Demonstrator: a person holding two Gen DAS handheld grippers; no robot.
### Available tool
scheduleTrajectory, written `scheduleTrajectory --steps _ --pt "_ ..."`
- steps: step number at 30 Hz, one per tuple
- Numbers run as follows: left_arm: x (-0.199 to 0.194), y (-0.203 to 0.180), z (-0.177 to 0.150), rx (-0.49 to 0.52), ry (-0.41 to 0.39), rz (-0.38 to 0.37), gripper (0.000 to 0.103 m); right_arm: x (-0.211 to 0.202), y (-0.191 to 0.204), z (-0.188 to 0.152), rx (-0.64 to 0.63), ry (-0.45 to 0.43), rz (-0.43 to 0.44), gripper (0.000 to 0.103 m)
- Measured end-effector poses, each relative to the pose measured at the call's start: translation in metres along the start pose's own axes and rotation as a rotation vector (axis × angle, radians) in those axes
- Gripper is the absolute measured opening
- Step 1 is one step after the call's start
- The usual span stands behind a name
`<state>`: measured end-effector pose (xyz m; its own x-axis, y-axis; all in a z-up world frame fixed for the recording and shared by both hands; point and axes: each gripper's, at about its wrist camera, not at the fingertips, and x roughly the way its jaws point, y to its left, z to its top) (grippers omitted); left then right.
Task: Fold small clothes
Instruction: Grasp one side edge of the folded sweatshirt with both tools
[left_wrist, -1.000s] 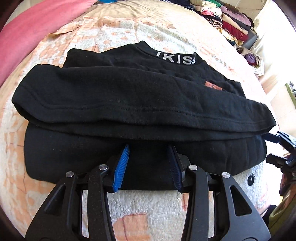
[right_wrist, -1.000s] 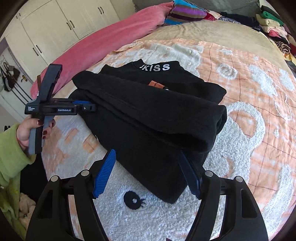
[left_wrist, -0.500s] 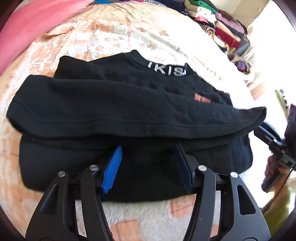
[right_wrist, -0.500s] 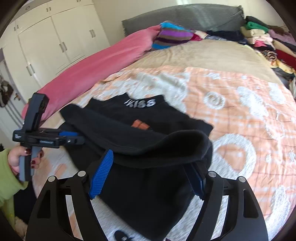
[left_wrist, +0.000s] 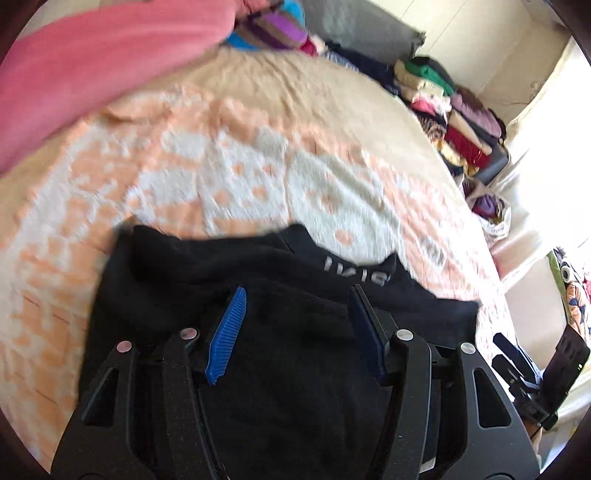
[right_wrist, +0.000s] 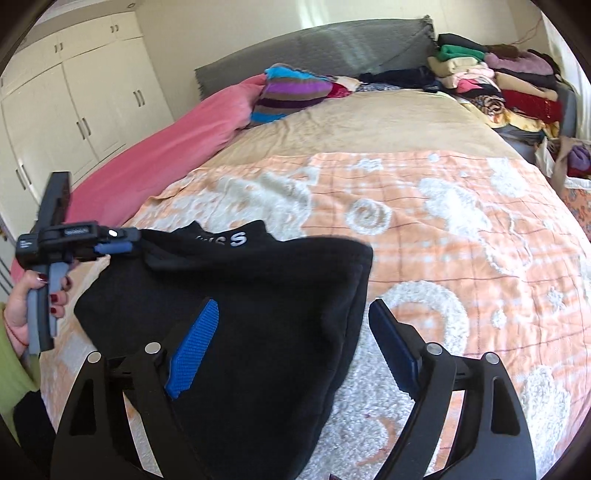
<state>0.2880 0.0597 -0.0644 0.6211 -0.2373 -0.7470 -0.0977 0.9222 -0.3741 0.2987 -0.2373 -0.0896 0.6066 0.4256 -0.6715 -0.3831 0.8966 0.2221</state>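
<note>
A black sweatshirt (left_wrist: 288, 354) with white collar lettering lies folded on the orange and white blanket (left_wrist: 229, 177); it also shows in the right wrist view (right_wrist: 240, 325). My left gripper (left_wrist: 297, 314) is open, its blue pads over the sweatshirt's middle. It also shows in the right wrist view (right_wrist: 122, 245) at the garment's left edge near the collar. My right gripper (right_wrist: 295, 328) is open over the sweatshirt's right edge; the fabric sits between the pads, not pinched. The lower hem is hidden behind both grippers.
A pink duvet (right_wrist: 155, 147) runs along the left of the bed. A striped cushion (right_wrist: 291, 92) lies near the grey headboard (right_wrist: 325, 48). Stacks of folded clothes (right_wrist: 491, 77) line the right side. White wardrobes (right_wrist: 74, 103) stand at the left.
Both grippers have moved forward over the sweatshirt and tilted up, so the headboard and far bed now show. The folded bottom part now lies further up over the garment.
</note>
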Motion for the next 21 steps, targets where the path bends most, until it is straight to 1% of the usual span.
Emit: scheduleTrajectory --steps 1,5,7,8,9,12,13,14,15,16,17,18,19,20,21 --pt "-0.009 0.001 0.000 0.015 -0.024 0.012 0.053 0.002 -0.002 -0.001 0.004 0.008 -0.015 0.083" --pt "-0.037 0.014 -0.005 0.029 -0.084 0.068 0.055 0.009 -0.010 -0.005 0.036 0.050 -0.045 0.083" --pt "-0.047 0.026 -0.010 0.032 -0.105 0.143 0.055 0.011 -0.012 -0.008 0.047 0.061 -0.054 0.083" --pt "-0.049 0.033 -0.013 0.024 -0.104 0.171 0.056 0.014 -0.013 -0.009 0.055 0.065 -0.057 0.083" --pt "-0.047 0.043 -0.017 0.008 -0.087 0.186 0.056 0.016 -0.013 -0.010 0.064 0.070 -0.058 0.083" --pt "-0.034 0.068 -0.026 -0.050 -0.024 0.200 0.056 0.022 -0.017 -0.014 0.115 0.089 -0.058 0.082" --pt "-0.029 0.074 -0.029 -0.066 -0.008 0.210 0.056 0.026 -0.019 -0.016 0.135 0.102 -0.054 0.078" --pt "-0.025 0.079 -0.030 -0.080 0.001 0.216 0.056 0.028 -0.020 -0.017 0.149 0.107 -0.048 0.070" --pt "-0.021 0.085 -0.032 -0.098 0.007 0.224 0.056 0.030 -0.020 -0.019 0.162 0.113 -0.037 0.068" --pt "-0.019 0.087 -0.032 -0.110 0.006 0.231 0.056 0.031 -0.019 -0.020 0.169 0.114 -0.023 0.059" --pt "-0.017 0.090 -0.031 -0.118 0.002 0.222 0.056 0.031 -0.017 -0.020 0.168 0.111 -0.008 0.044" --pt "-0.014 0.090 -0.029 -0.119 -0.003 0.202 0.056 0.031 -0.014 -0.020 0.157 0.105 0.013 0.035" --pt "-0.011 0.089 -0.028 -0.112 0.002 0.188 0.055 0.030 -0.011 -0.019 0.139 0.097 0.018 0.018" --pt "-0.007 0.087 -0.028 -0.101 0.011 0.191 0.028 0.028 -0.006 -0.018 0.108 0.083 0.002 0.013" --pt "-0.005 0.085 -0.029 -0.090 0.017 0.193 0.012 0.025 0.000 -0.016 0.073 0.065 -0.023 0.007"
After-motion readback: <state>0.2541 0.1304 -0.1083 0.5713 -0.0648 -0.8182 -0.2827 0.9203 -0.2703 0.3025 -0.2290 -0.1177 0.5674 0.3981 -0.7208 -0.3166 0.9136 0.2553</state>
